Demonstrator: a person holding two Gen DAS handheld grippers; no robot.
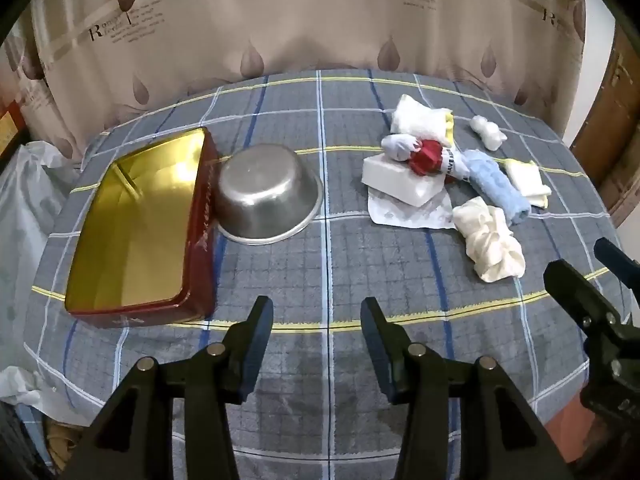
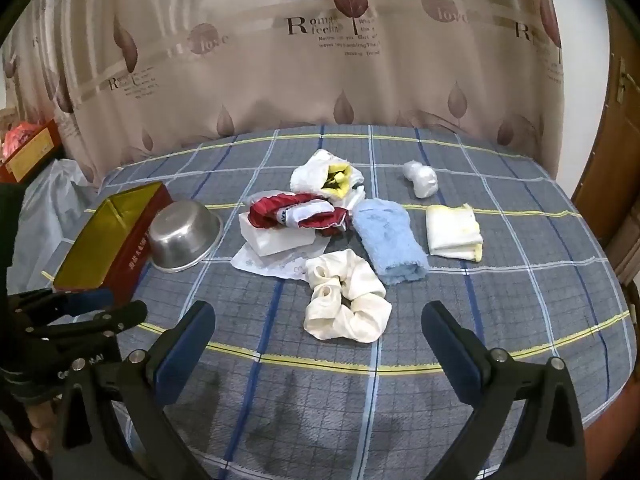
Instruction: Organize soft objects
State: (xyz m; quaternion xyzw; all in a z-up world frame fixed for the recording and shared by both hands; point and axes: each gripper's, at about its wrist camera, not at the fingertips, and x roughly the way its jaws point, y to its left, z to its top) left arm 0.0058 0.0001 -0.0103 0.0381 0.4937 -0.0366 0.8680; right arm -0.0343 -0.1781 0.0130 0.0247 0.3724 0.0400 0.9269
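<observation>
A pile of soft things lies on the plaid table: a cream scrunchie (image 2: pixel 344 296) (image 1: pixel 494 242), a rolled blue towel (image 2: pixel 390 238) (image 1: pixel 498 186), a folded white-yellow cloth (image 2: pixel 454 232) (image 1: pixel 526 180), a red-white sock (image 2: pixel 300 214) (image 1: pixel 428 156), a white foam block (image 2: pixel 276 238) (image 1: pixel 404 182), a white cloth with yellow inside (image 2: pixel 324 176) and a small white bundle (image 2: pixel 420 178) (image 1: pixel 488 132). My left gripper (image 1: pixel 316 348) is open and empty over bare cloth. My right gripper (image 2: pixel 318 350) is open and empty, just short of the scrunchie.
A red tin with a gold inside (image 1: pixel 136 224) (image 2: pixel 108 236) lies open at the left, a steel bowl (image 1: pixel 266 196) (image 2: pixel 182 236) beside it. A flat white packet (image 2: pixel 272 264) lies under the foam block. A curtain hangs behind; a white bag (image 1: pixel 24 200) sits left of the table.
</observation>
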